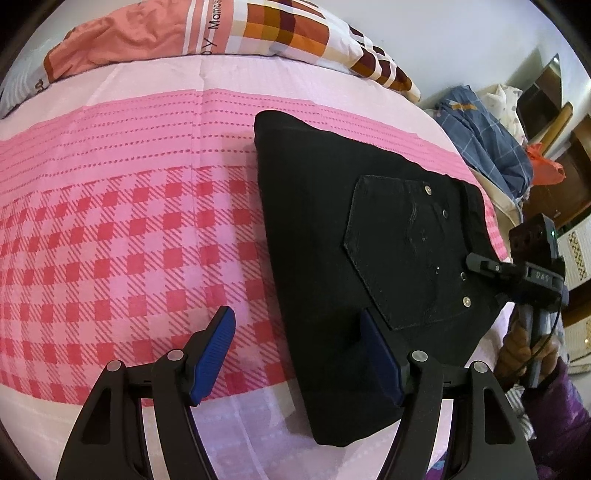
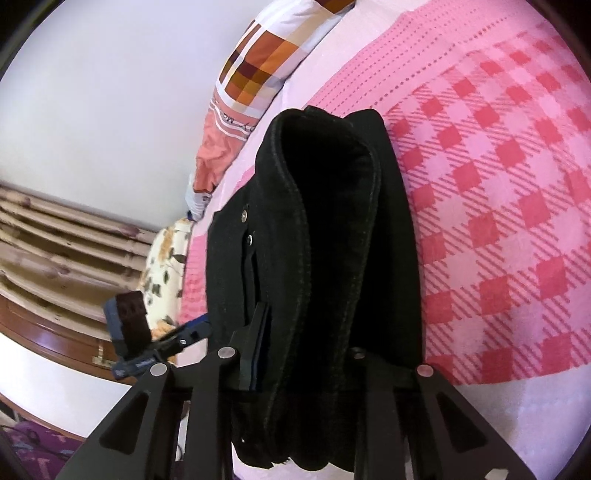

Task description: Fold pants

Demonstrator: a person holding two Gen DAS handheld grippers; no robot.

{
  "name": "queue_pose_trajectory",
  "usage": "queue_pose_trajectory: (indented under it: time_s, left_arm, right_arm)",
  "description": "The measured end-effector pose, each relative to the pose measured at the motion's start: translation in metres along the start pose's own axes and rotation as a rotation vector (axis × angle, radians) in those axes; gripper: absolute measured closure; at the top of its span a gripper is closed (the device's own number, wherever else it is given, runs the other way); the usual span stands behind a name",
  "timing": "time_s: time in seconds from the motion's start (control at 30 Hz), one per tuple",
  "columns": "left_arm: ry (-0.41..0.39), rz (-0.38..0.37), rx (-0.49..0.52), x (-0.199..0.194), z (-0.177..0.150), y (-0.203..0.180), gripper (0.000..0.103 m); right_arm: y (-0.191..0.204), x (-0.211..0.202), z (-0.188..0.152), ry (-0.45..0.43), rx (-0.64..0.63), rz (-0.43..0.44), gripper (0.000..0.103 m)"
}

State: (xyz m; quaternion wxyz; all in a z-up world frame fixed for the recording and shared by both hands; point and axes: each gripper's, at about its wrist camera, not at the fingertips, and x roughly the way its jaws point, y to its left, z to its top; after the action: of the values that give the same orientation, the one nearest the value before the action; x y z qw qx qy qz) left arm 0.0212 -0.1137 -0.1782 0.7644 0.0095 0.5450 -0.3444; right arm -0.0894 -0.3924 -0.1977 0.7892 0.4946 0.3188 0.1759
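Black pants (image 1: 369, 240), folded into a thick stack with a back pocket on top, lie on the pink checked bedspread (image 1: 110, 240). My left gripper (image 1: 299, 332) is open above the bed. Its right finger (image 1: 380, 354) is over the near edge of the pants and its left finger (image 1: 216, 350) is over the bedspread. My right gripper (image 1: 480, 264) holds the waistband edge at the right. In the right wrist view the pants (image 2: 332, 240) fill the space between the jaws of my right gripper (image 2: 306, 354), which are shut on the thick fold.
A patchwork pillow (image 1: 288, 29) and an orange cloth (image 1: 122, 40) lie at the head of the bed. Piled blue and white bedding (image 1: 487, 133) and wooden furniture (image 1: 561, 170) stand off the bed's right side. My left gripper also shows in the right wrist view (image 2: 192, 330).
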Motion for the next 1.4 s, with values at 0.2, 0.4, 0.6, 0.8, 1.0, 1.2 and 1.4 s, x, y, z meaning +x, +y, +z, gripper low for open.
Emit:
queue_pose_trajectory:
  time_s: [0.2,0.4,0.6,0.8,1.0,1.2,1.4]
  left_arm:
    - [-0.018,0.041,0.031,0.003,0.001,-0.010,0.032]
    - [-0.028,0.075,0.047,0.003,0.005,-0.011,0.032]
    - [-0.036,0.109,0.072,0.005,0.006,-0.012,0.030]
    - [-0.047,0.139,0.095,0.007,0.009,-0.015,0.028]
    - [-0.046,0.165,0.107,0.009,0.011,-0.017,0.026]
    - [-0.048,0.186,0.114,0.009,0.015,-0.018,0.023]
    - [-0.067,0.241,0.110,0.010,0.019,-0.018,0.015]
  right_arm:
    - [-0.002,-0.002,0.000,0.001,0.012,0.019,0.079]
    - [0.001,0.000,0.001,0.006,-0.018,-0.012,0.079]
    - [0.003,-0.004,-0.001,0.000,-0.049,-0.040,0.079]
    - [-0.001,-0.008,-0.001,-0.009,-0.051,-0.055,0.081]
    - [-0.001,-0.009,-0.001,-0.007,-0.057,-0.062,0.082]
    - [-0.001,-0.008,-0.001,-0.008,-0.054,-0.060,0.082]
    - [0.001,-0.010,-0.001,-0.008,-0.070,-0.073,0.079]
